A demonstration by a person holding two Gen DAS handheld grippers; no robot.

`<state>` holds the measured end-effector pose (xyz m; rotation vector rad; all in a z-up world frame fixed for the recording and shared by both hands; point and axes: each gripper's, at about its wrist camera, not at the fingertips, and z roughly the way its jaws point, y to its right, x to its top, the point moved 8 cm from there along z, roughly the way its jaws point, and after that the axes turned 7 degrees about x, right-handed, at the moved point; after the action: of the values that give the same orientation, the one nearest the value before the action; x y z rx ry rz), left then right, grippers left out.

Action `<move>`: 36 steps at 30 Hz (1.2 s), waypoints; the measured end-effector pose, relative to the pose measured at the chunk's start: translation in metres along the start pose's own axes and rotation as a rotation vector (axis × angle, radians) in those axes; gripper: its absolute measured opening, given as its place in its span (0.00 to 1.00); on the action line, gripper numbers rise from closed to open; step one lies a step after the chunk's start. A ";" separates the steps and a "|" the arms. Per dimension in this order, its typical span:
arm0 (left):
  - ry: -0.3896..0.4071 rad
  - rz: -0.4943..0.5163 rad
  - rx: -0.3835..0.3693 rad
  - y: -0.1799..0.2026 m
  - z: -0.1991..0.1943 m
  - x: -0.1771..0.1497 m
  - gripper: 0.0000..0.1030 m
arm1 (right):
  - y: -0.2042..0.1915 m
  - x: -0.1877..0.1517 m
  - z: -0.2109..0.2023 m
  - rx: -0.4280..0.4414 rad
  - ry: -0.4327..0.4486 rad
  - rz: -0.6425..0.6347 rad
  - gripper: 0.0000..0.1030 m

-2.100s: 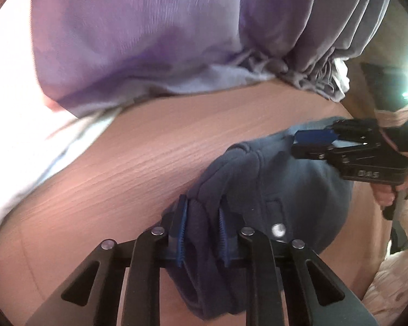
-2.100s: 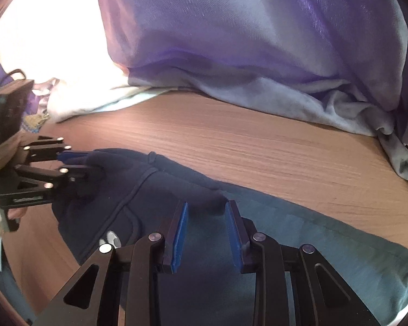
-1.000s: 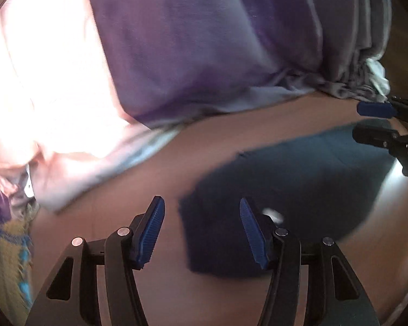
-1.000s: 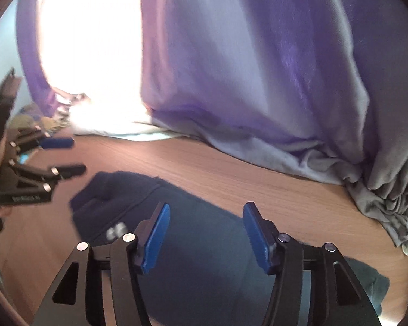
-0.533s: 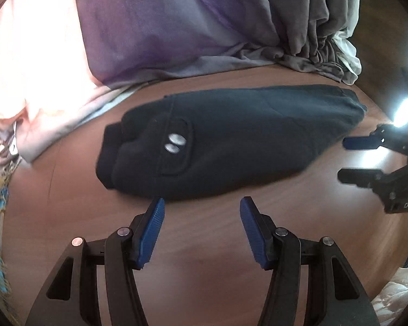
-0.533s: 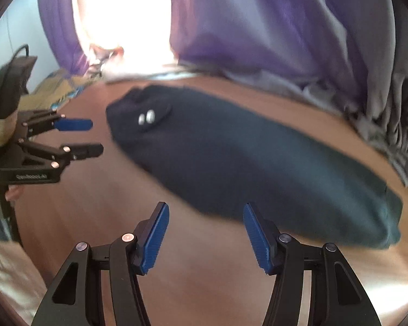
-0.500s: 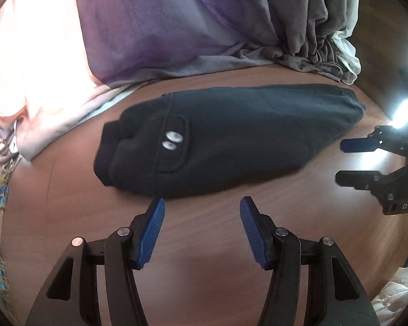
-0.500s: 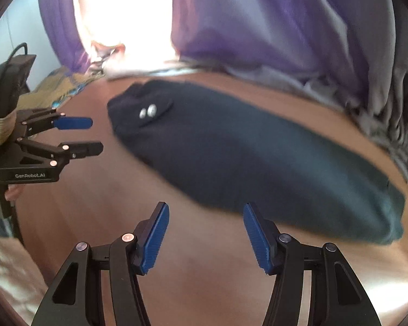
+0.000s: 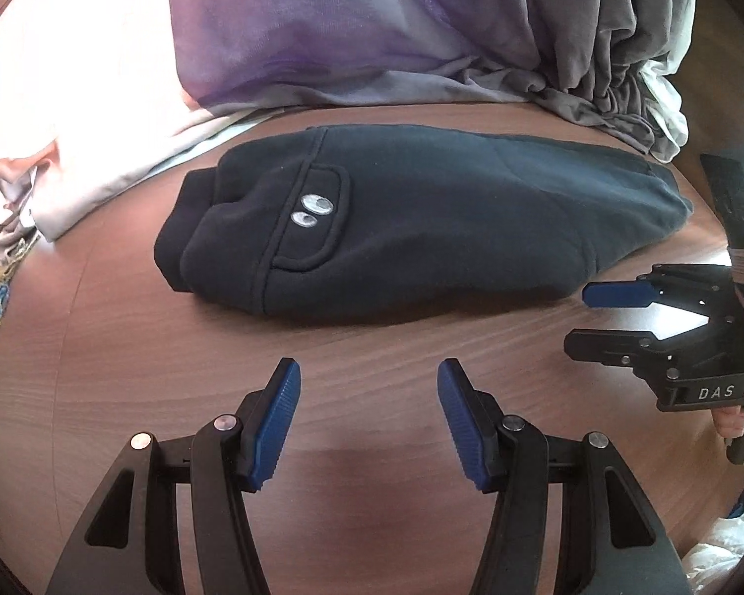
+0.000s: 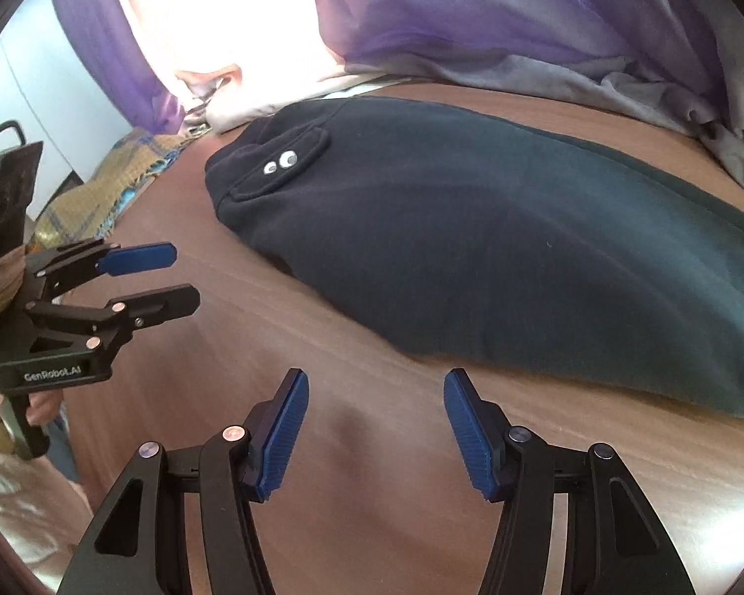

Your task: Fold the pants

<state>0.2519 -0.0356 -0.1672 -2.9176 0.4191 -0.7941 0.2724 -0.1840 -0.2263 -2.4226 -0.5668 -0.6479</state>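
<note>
On the brown wooden counter (image 9: 124, 357) lie the dark pants (image 9: 421, 228), folded into one long flat bundle. They rest in the middle of the counter, past the tips of both my claws and not touching either one. Near one end of the pants is a pocket flap (image 9: 317, 218) with two shiny round snaps (image 9: 312, 210) side by side.

My left claw (image 9: 369, 419) hangs over bare wood just in front of the pants. Its blue pads (image 9: 275, 426) stand wide apart and nothing is between them. My right claw (image 10: 377, 429) is the same: pads apart, empty, over bare wood near the long edge of the pants.

From my left camera I can see my right claw off to the side, and the letters "DAS" (image 9: 716, 391) are printed on it in white. From my right camera I can see my left claw (image 10: 166, 277), and it says "GenRobot.AI" (image 10: 52, 374) on its black body. A few fingers (image 10: 42, 409) wrap the handle below that writing.

Behind the pants, purple and grey cloth (image 9: 372, 25) hangs down and bunches up on the counter. Some white cloth (image 9: 74, 114) sits in very bright light beside it. A yellow and blue woven cloth (image 10: 104, 188) lies past the counter's edge.
</note>
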 end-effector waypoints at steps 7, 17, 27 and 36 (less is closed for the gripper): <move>0.022 0.034 0.039 -0.003 0.004 0.008 0.55 | 0.014 0.012 0.005 0.024 0.012 0.059 0.56; 0.035 0.020 0.069 -0.012 0.011 0.020 0.55 | -0.001 0.049 -0.015 -0.082 0.106 -0.138 0.59; 0.019 0.023 0.195 -0.034 0.050 0.034 0.58 | 0.009 0.063 -0.003 -0.060 0.113 -0.154 0.64; 0.003 0.026 0.247 -0.045 0.077 0.055 0.60 | 0.010 0.044 0.014 -0.040 0.013 -0.162 0.65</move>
<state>0.3472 -0.0076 -0.1998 -2.6775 0.3320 -0.7856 0.3167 -0.1727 -0.2161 -2.4244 -0.7576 -0.7481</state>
